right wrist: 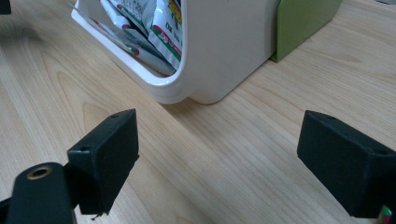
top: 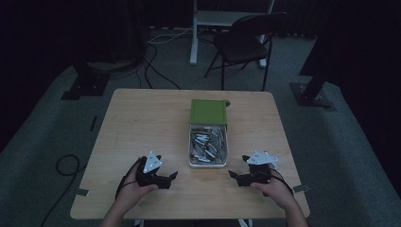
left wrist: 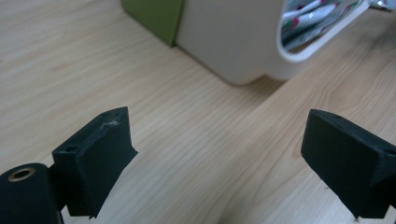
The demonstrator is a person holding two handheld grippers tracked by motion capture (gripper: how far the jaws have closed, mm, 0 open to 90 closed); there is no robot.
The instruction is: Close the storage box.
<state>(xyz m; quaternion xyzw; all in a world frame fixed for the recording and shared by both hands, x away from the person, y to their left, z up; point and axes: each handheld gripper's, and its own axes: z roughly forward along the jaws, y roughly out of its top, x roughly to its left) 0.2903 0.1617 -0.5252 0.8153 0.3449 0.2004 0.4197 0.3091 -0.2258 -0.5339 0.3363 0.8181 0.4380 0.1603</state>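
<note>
Between the spread jaws of the left gripper (left wrist: 219, 163): bare wood grain, nothing grasped. Same between the spread jaws of the right gripper (right wrist: 217, 163): released, holding nothing, bare table (right wrist: 224, 177) beneath. Just ahead of each pair, a rounded near corner of the white tray (left wrist: 229, 42), seen in the right gripper view (right wrist: 219, 60) with printed sachets (right wrist: 154, 28) leaning against its inner wall. Flanked, from the high view, by the left gripper (top: 166, 178) at its near left and the right gripper (top: 236, 177) at its near right, both close to the tray (top: 208, 164) but apart from it, each held in one hand (top: 135, 187). Butted against the tray's far end, a green lid or box (top: 208, 111), touching it. Packed with many sachets (top: 208, 144), too small and jumbled to count. Lay about mid-table, slightly right of centre. Open wood all round: a wide stretch to the left, a narrower strip to the right, a band along the near edge under the hands, a short band beyond the green piece to the far edge. Counted: two grippers, one tray, one green piece, one table (top: 142, 123). Beyond the table, one dark folding chair (top: 243, 42) on the grey floor, cables (top: 156, 71) trailing near it.
</note>
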